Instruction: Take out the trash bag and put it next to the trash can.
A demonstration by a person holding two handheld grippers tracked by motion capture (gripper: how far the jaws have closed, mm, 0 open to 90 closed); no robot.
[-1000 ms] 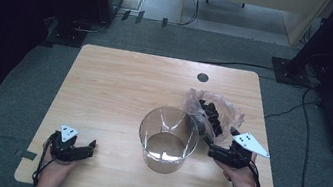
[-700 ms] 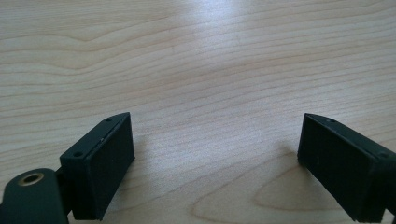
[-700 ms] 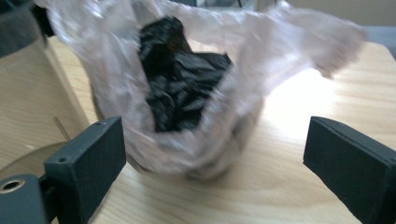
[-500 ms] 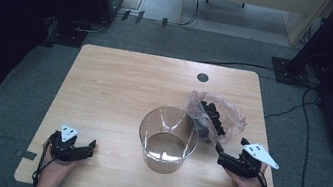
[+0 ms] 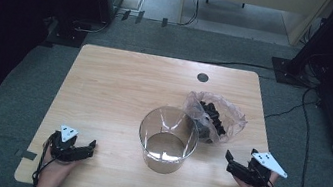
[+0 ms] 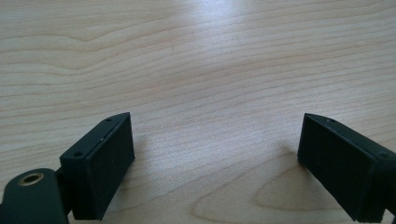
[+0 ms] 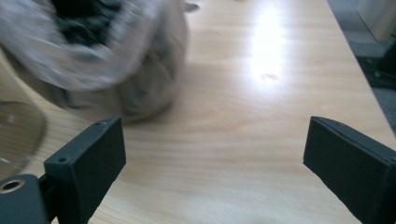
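A clear round container (image 5: 167,142) stands in the middle of the wooden table (image 5: 114,90). Just behind it to the right lies a crumpled clear plastic bag (image 5: 215,116) with several black pieces inside; the right gripper view shows the bag (image 7: 98,51) blurred at upper left. My right gripper (image 5: 228,163) rests near the front right edge, open and empty, short of the bag, its jaws wide apart (image 7: 215,144). My left gripper (image 5: 91,146) sits at the front left, open over bare wood (image 6: 215,140).
A small black round grommet (image 5: 202,77) is set in the table near its far edge. Grey carpet surrounds the table, with cables (image 5: 303,110) on the floor at the right and dark equipment at both sides.
My right gripper has drawn back from the bag toward the front right edge of the table. The left gripper has stayed where it was.
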